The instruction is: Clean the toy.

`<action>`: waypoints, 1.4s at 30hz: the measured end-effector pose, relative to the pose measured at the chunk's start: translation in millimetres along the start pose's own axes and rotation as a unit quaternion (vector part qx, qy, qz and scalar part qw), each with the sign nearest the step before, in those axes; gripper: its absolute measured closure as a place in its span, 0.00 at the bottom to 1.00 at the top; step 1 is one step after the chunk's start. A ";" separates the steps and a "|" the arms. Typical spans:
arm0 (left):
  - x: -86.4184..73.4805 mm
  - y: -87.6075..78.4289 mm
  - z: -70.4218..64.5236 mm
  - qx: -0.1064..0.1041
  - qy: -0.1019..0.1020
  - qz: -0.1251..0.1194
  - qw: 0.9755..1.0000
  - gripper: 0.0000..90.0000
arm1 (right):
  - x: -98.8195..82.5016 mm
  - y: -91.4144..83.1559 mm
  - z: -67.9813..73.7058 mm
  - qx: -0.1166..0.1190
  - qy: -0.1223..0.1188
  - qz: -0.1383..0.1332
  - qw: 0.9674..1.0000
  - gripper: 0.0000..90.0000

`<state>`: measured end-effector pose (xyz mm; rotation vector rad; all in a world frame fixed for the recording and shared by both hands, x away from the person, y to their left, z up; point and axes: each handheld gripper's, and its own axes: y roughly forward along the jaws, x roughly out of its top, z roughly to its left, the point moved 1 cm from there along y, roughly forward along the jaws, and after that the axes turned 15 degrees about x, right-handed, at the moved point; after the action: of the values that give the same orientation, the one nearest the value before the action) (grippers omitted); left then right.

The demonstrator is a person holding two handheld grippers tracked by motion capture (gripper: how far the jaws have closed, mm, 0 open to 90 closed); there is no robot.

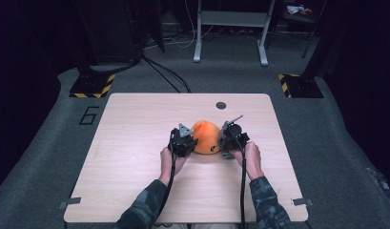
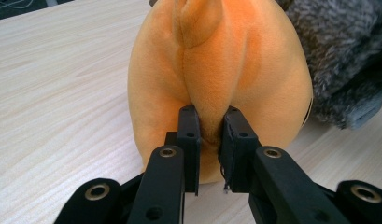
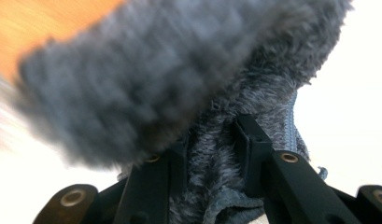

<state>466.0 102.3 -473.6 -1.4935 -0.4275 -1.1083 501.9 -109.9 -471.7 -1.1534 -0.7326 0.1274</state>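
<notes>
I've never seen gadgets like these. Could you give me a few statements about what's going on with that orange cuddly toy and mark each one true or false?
1. The left gripper pinches a fold of the orange plush toy. True.
2. The right gripper stands open, away from everything. False: its jaws are closed on the grey fuzzy fabric.
3. The toy lies on the carpet. False: it rests on the wooden table.
4. The grey fuzzy fabric sits right against the orange toy. True.
5. One hand works both grippers. False: the left hand holds one and the right hand holds the other.
</notes>
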 end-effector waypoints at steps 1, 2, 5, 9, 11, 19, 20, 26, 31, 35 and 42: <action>-0.2 -0.1 0.2 0.000 0.000 0.001 1.000 0.88 | -1.2 2.6 -0.8 -0.002 0.004 0.005 1.000 0.76; -0.3 -0.2 0.3 0.000 0.000 0.001 1.000 0.88 | -2.5 6.1 -2.9 -0.003 0.003 0.009 1.000 0.76; -0.3 -0.1 1.3 0.000 0.001 0.000 1.000 0.88 | -8.0 19.5 -8.6 0.009 0.018 0.023 1.000 0.76; -0.4 0.3 2.2 0.001 -0.003 -0.001 1.000 0.88 | -6.3 10.8 -11.7 0.005 0.016 0.020 1.000 0.76; -0.7 0.4 2.7 -0.002 -0.006 -0.001 1.000 0.88 | -3.2 -0.5 -10.8 -0.003 0.013 0.005 1.000 0.76; 0.2 0.4 1.3 -0.003 -0.001 -0.005 1.000 0.88 | 24.1 -39.7 18.9 0.001 -0.046 -0.075 0.996 0.76; 0.2 0.4 1.3 -0.003 -0.001 -0.005 1.000 0.87 | 25.8 -37.7 20.6 0.001 -0.050 -0.069 0.996 0.76; 0.9 1.2 3.3 -0.015 0.007 -0.005 1.000 0.82 | 24.4 -16.7 15.8 0.009 -0.045 -0.050 0.998 0.78; 2.1 -0.5 7.2 -0.021 0.004 -0.014 1.000 0.67 | 21.9 -12.5 14.0 0.005 -0.043 -0.044 0.998 0.79; -0.5 -1.4 19.4 -0.017 -0.011 -0.008 1.000 0.51 | 21.1 -10.6 12.1 0.005 -0.044 -0.047 0.998 0.79; -14.2 12.1 34.3 -0.048 -0.037 0.027 0.998 0.43 | 20.0 -10.8 11.4 0.003 -0.039 -0.046 0.998 0.79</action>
<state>482.1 134.8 -488.0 -1.6247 -0.3869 -1.0448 507.6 -96.5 -450.8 -1.1111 -0.8530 0.0975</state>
